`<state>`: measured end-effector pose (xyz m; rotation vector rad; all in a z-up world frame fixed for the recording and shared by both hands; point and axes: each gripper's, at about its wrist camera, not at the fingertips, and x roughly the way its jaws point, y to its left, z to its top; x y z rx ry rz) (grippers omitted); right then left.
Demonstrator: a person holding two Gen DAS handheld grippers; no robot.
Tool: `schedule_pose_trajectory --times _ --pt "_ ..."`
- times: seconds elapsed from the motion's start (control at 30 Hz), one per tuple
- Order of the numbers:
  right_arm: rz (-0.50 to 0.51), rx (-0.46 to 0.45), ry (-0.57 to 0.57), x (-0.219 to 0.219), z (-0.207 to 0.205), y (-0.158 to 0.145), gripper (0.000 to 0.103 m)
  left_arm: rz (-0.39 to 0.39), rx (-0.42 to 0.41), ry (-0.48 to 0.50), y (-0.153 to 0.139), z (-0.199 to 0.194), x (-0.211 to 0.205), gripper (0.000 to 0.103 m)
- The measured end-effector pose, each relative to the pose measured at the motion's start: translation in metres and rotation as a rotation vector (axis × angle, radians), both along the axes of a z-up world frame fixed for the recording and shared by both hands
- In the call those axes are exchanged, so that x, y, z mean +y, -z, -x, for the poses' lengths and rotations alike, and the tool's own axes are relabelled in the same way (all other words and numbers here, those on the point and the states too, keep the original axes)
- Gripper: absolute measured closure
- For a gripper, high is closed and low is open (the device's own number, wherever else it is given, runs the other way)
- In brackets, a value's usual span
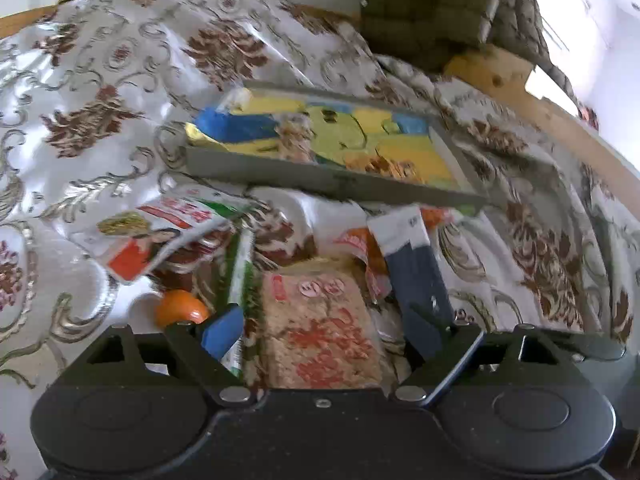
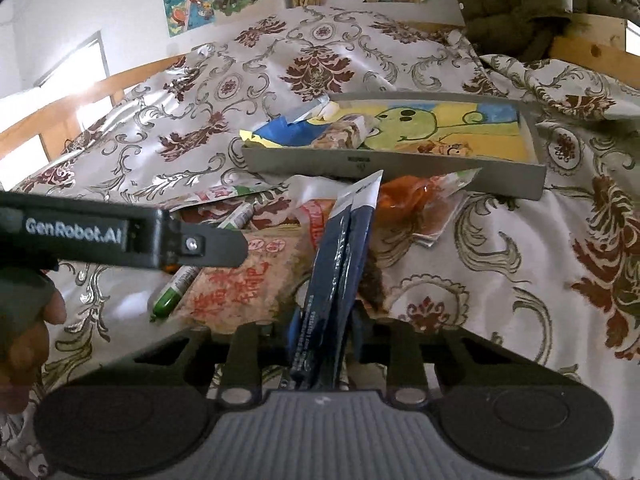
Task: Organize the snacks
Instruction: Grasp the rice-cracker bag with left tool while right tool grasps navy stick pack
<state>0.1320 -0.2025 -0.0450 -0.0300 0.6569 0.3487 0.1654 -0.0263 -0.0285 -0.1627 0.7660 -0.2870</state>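
A grey tray [image 1: 320, 178] with a cartoon-printed bottom lies on the patterned cloth; it holds a blue packet [image 1: 236, 126] and a small brown snack bar [image 1: 296, 138]. In front of it lies a pile of snacks. My left gripper [image 1: 320, 328] is open, its jaws on either side of a beige rice-cake pack with red print [image 1: 320, 328]. My right gripper [image 2: 324, 344] is shut on a dark blue and white sachet [image 2: 344, 256], which stands up between its jaws; the sachet also shows in the left wrist view [image 1: 412, 256]. The tray also shows in the right wrist view [image 2: 392, 168].
A red and white packet [image 1: 152, 236], a green and white stick [image 1: 240, 280], an orange round item [image 1: 180, 308] and an orange wrapper [image 2: 416, 200] lie around the pile. A green quilted cushion [image 1: 432, 8] and a wooden bed frame [image 1: 560, 116] stand behind the tray.
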Motion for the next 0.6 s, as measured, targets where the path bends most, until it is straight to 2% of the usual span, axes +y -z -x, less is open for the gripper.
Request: schedule_pose_trajectory --times 0.17,0.37,0.6 --pt "-0.002 -0.006 0.011 -0.009 0.000 -0.004 0.077 -0.062 0.077 0.010 0.011 -0.013 -0.014 0.015" --pt "-0.033 -0.014 0.012 -0.017 -0.002 -0.006 0.077 -0.044 0.150 -0.031 0.023 -0.022 -0.013 0.019" --pt "-0.033 -0.036 0.007 -0.017 -0.001 -0.007 0.078 -0.064 0.153 -0.033 0.025 -0.022 -0.017 0.028"
